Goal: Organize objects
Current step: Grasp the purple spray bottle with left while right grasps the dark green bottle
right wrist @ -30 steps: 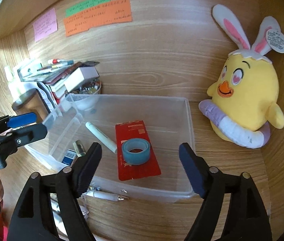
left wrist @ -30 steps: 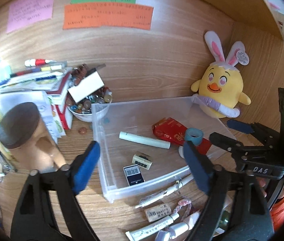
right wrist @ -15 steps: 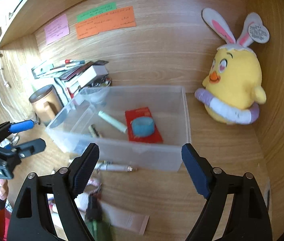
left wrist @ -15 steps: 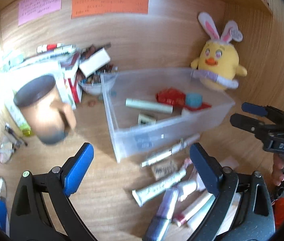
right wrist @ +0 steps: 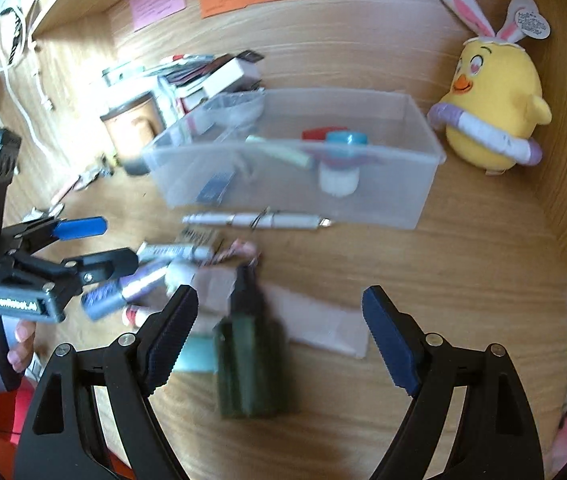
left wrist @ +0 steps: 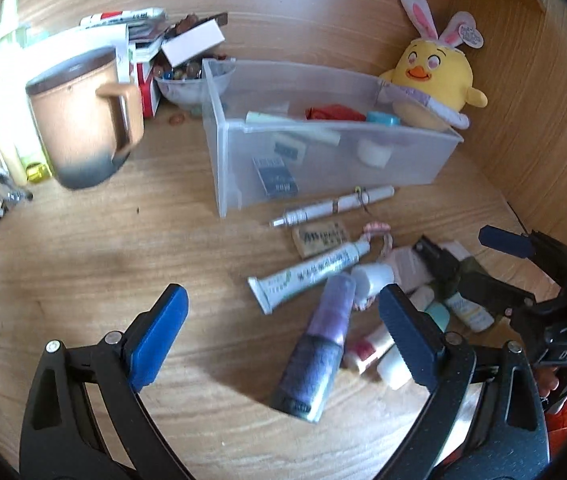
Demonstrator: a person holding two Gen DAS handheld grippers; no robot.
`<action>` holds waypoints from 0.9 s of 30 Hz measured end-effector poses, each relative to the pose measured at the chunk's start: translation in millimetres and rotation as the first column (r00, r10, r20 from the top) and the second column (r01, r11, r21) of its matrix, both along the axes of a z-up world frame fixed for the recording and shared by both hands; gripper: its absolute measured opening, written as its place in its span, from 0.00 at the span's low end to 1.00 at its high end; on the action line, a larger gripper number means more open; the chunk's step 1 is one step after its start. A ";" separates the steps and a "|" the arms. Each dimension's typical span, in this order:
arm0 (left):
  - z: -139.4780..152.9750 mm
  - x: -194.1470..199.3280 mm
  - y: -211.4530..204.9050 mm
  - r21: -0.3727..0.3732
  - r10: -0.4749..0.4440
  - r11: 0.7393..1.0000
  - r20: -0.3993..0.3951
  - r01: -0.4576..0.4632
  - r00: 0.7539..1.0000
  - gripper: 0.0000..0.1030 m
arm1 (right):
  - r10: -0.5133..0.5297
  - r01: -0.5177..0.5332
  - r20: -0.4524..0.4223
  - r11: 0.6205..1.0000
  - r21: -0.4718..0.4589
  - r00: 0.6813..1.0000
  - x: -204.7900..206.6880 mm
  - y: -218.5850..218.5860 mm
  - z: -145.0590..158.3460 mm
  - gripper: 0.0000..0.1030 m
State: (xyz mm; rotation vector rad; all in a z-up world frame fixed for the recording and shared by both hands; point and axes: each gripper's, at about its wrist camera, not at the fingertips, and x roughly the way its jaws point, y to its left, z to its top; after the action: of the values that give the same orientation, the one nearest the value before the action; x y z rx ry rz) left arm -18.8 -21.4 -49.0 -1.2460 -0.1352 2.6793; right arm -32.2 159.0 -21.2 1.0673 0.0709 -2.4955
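- Left gripper (left wrist: 281, 332) jaws spread wide, empty, above the purple bottle (left wrist: 319, 344) lying on the desk (left wrist: 123, 240).
- Right gripper (right wrist: 279, 332) jaws released, over the green bottle (right wrist: 249, 356).
- Clear bin (left wrist: 323, 160) sits just beyond the clutter.

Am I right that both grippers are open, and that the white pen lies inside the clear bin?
Not quite: the white pen lies on the desk just in front of the clear bin, as the left wrist view shows. Both grippers, left and right, are open.
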 end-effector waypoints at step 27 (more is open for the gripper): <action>-10.9 16.5 16.8 -0.078 -0.037 0.996 0.000 0.037 0.999 0.25 | 0.016 -0.016 0.008 0.998 -0.067 1.000 16.8 6.0 -14.6 0.37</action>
State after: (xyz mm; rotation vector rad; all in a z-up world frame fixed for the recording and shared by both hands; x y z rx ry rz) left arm -2.3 -4.6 -60.0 -1.2557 -0.0078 2.6774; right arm -15.3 165.1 -35.8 1.0466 -0.0066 -2.4608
